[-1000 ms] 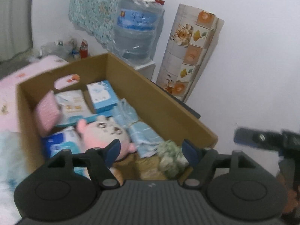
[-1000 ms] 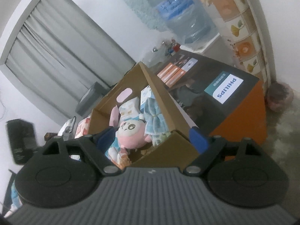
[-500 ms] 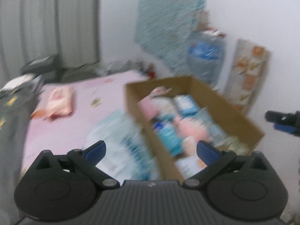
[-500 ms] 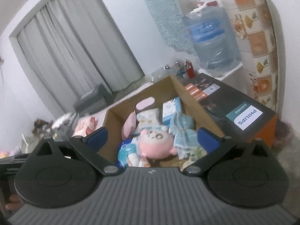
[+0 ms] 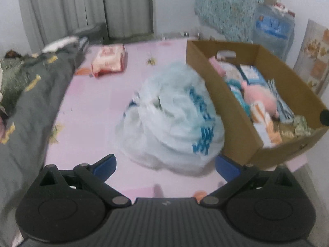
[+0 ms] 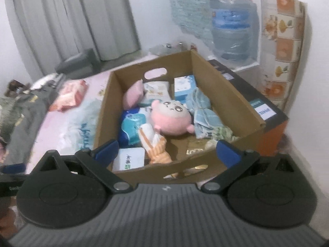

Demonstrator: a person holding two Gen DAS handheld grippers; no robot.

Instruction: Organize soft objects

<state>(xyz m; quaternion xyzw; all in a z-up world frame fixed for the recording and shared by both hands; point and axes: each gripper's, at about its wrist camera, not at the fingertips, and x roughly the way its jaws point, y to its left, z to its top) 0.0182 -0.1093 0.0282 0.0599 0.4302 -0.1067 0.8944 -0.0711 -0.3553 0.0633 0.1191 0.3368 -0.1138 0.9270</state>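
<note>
- Here, the left gripper [image 5: 165, 162] stands wide at the bottom of its view, its blue-padded fingers [image 5: 104, 163] holding nothing; the jaws have just been opening.
- Just above them, mid-frame, a crumpled translucent plastic bag [image 5: 172, 119] with blue print sits in a soft, rounded heap on the pink bed sheet [image 5: 92, 107].
- The bag's right side lies against the wall of an open cardboard box [image 5: 232, 107], brown, corrugated and rectangular, at the right of the frame.
- Toward the upper left, a flat pink-and-red soft pack [image 5: 109, 60] lies on the sheet, well apart from the bag.
- Down the left edge runs a dark grey fabric [image 5: 30, 94] with yellow patches, rumpled.
- The right gripper [image 6: 167, 150] is also spread wide and empty, its jaws having just been opening, with the box's near wall [image 6: 164, 167] showing between the fingers.
- Inside the box, mid-frame, a round pink plush toy [image 6: 170, 119] with a pale face and big eyes lies on its side.
- To its left are a small pink pillow [image 6: 134, 95] and a glossy blue-and-white soft pack [image 6: 132, 127]; to its right, folded light-blue checked cloth [image 6: 202, 115].
- Below the plush lies an orange-striped fabric item [image 6: 156, 146], and beside it a white pack [image 6: 129, 158] in the near-left corner.
- At upper right stands a clear blue water bottle [image 6: 233, 28].
</note>
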